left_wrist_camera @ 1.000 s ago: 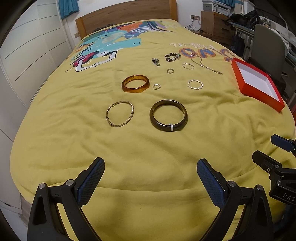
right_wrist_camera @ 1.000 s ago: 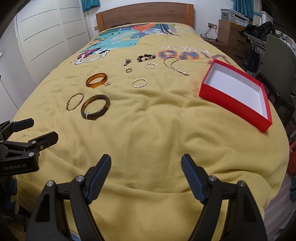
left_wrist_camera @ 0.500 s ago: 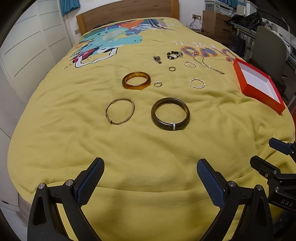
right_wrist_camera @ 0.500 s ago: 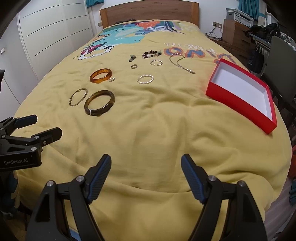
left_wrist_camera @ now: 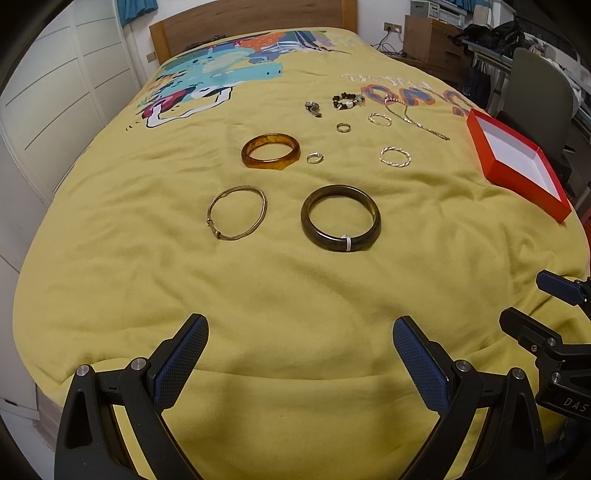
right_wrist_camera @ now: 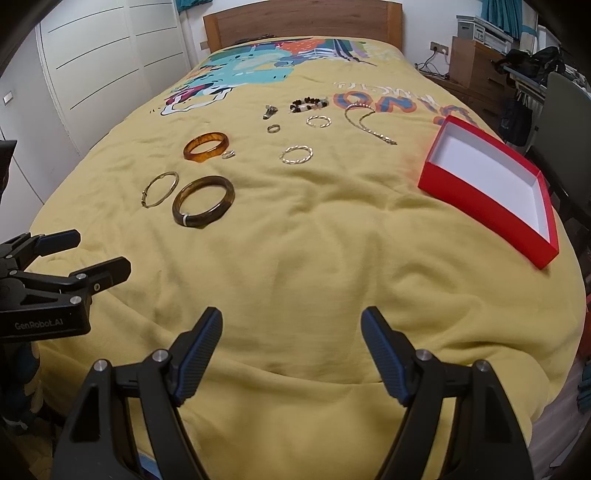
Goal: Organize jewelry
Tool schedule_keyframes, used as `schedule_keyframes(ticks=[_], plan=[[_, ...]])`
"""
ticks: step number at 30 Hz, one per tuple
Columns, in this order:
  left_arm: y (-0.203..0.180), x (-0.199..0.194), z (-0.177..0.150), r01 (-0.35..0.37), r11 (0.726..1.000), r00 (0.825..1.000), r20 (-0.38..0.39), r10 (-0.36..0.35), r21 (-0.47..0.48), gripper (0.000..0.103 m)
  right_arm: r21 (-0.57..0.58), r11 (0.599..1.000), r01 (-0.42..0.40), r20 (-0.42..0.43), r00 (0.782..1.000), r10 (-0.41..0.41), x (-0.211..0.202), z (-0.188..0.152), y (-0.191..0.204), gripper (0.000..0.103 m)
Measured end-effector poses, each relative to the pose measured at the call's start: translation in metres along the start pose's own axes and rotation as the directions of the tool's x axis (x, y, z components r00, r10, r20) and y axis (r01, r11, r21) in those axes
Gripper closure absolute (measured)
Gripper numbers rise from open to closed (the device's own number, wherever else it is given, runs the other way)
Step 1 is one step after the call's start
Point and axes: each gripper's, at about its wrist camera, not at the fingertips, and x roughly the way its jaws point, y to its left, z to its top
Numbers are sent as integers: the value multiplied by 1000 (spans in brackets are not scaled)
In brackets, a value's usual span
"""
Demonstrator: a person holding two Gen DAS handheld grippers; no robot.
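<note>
Setting: bedroom in a home.
Bed: wide bed under a yellow printed blanket [right_wrist_camera: 295,258], with a brown wooden headboard [right_wrist_camera: 295,22].
Storage: white panelled wardrobe doors [right_wrist_camera: 103,55] along one side.
Furniture: brown wooden cabinet [right_wrist_camera: 476,62] and grey chair [right_wrist_camera: 565,110] on the other.
Window: teal curtain [right_wrist_camera: 506,14].

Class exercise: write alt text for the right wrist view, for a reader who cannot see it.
Jewelry lies scattered on a yellow bedspread: a dark bangle, an amber bangle, a thin gold bangle, rings, a beaded bracelet and a chain. An empty red box sits right; the open right gripper hovers in front.
</note>
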Motion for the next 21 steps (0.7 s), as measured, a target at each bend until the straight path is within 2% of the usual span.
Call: schedule_keyframes(ticks=[13, 19, 21], plan=[[1, 6, 0, 5, 1000, 1000, -12, -5, 0, 4, 2, 1000, -30, -20, 999, 30, 6, 1, 1, 31], [3, 11, 0, 6, 1000, 1000, -21, -6, -6, 4, 2, 999, -45, -39, 998, 46, 10, 2, 1, 36], [4, 13, 0, 7, 1000, 1000, -24, -7, -8, 5, 2, 999, -52, -47, 998, 52, 12, 2, 1, 41]])
